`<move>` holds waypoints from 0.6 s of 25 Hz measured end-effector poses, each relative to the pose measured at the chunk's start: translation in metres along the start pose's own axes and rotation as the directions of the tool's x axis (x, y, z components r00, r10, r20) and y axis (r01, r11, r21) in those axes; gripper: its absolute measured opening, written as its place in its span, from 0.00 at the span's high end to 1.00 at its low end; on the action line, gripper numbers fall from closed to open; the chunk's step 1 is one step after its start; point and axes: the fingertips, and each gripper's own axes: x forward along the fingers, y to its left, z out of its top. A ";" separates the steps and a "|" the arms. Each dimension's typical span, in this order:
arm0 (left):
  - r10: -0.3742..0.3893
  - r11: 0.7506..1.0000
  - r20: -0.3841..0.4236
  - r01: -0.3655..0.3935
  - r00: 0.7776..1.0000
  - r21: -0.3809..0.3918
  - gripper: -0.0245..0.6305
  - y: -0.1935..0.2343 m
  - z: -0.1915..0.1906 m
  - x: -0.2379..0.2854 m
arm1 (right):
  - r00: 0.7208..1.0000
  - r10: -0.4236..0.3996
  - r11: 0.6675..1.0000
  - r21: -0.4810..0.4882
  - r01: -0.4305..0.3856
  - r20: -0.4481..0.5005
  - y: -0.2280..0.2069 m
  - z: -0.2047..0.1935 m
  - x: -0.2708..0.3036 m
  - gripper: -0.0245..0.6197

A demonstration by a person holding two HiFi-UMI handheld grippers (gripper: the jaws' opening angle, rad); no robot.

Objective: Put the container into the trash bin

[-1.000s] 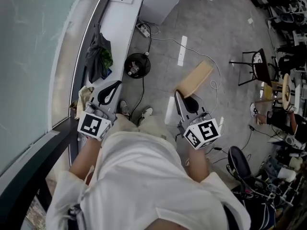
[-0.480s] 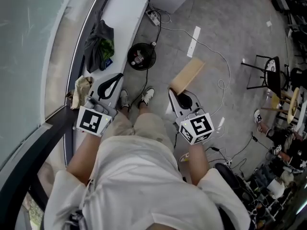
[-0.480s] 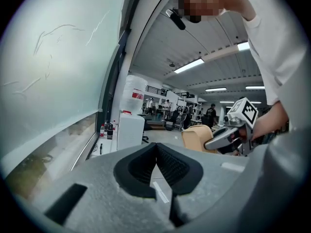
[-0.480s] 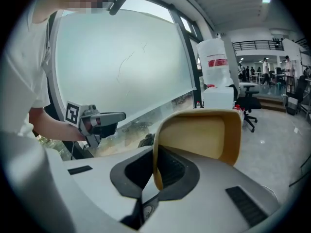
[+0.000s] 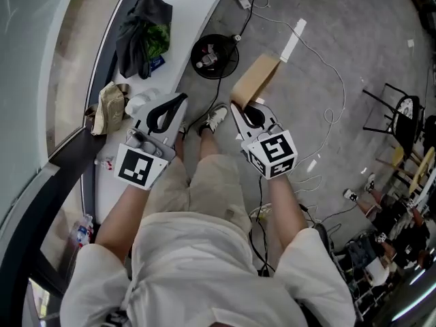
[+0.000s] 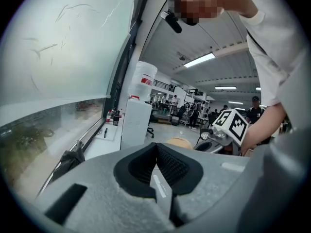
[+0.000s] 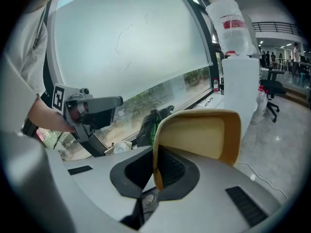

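Tightly, R gripper [image 5: 247, 112] on container [image 5: 257, 79] edge, bin [image 5: 214, 57] near

Grey floor [image 5: 368, 33], white ledge [image 5: 194, 5] beside frosted window [image 5: 41, 46].

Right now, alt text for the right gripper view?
The right claw is shut on the rim of a tan, shallow, round-cornered container, holding it on edge. Behind it are the left claw, a frosted window and a white water dispenser.

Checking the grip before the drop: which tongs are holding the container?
The right tongs, pinching the rim of the tan container; the left tongs are shut and empty.
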 end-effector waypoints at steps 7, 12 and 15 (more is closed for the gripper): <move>0.012 0.997 0.009 -0.011 1.000 -0.080 0.94 0.010 -0.046 0.036 | 0.997 0.060 0.998 0.011 -0.059 -0.050 -0.023 -0.049 0.076 0.95; 0.069 0.988 0.007 -0.067 0.998 -0.141 0.94 0.021 -0.086 0.064 | 0.993 0.076 0.997 0.002 -0.077 -0.093 -0.043 -0.087 0.121 0.95; 0.080 0.985 -0.017 -0.082 0.997 -0.151 0.94 0.026 -0.111 0.081 | 0.989 0.090 0.996 0.002 -0.090 -0.116 -0.054 -0.107 0.146 0.95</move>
